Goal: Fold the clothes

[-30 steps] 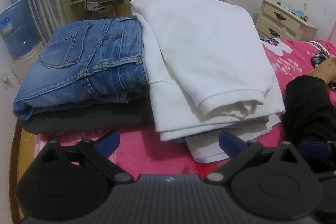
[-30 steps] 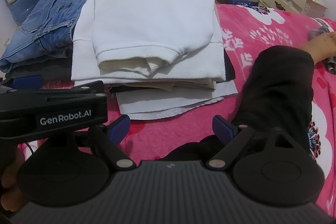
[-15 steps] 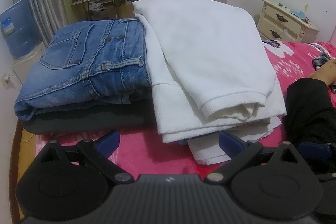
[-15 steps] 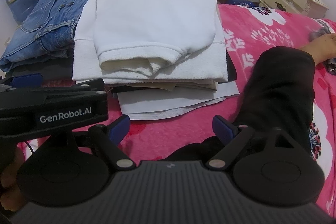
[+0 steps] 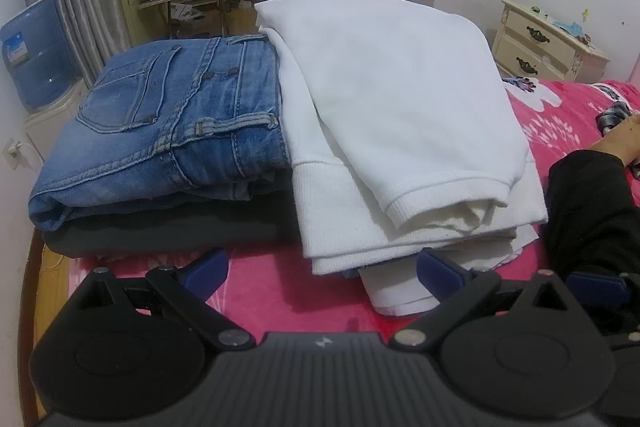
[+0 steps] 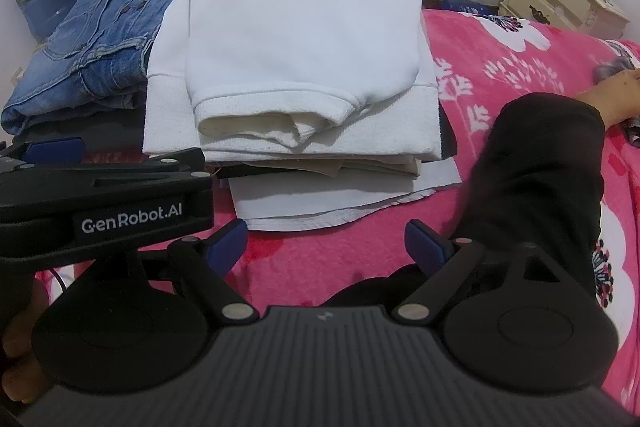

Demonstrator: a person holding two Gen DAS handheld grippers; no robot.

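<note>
- Left tongs (image 5: pixel 322 269): blue pads wide apart, nothing between them, hanging over the pink floral bed blanket (image 5: pixel 272 287) just short of the piles.
- Right tongs (image 6: pixel 326 241): also spread wide, empty, above the same blanket; the left tool body sits just beside them on the left in the right wrist view.
- Folded white knit sweatshirt (image 5: pixel 400 115) with ribbed cuff and hem lies on top of the right-hand pile, over beige and white folded layers (image 6: pixel 340 195) at the bed's near edge.
- Folded blue denim jeans (image 5: pixel 172 123) lie touching the sweatshirt's left side, on top of a dark grey folded garment (image 5: pixel 160 231).
- Person's black sleeve (image 6: pixel 536 167) rests on the blanket to the right of the piles, hand further right.
- Both piles look already folded; no loose garment in view, so the job seems near its end.
- Handling guess: sweatshirt soft, thick, light, will sag and unfold if pinched at one corner; take the ribbed hem edge through all layers, both tongs apart along it.
- Jeans heavier, stiffer; grip at the waistband or the thick fold. Nothing fragile or slippery.
</note>
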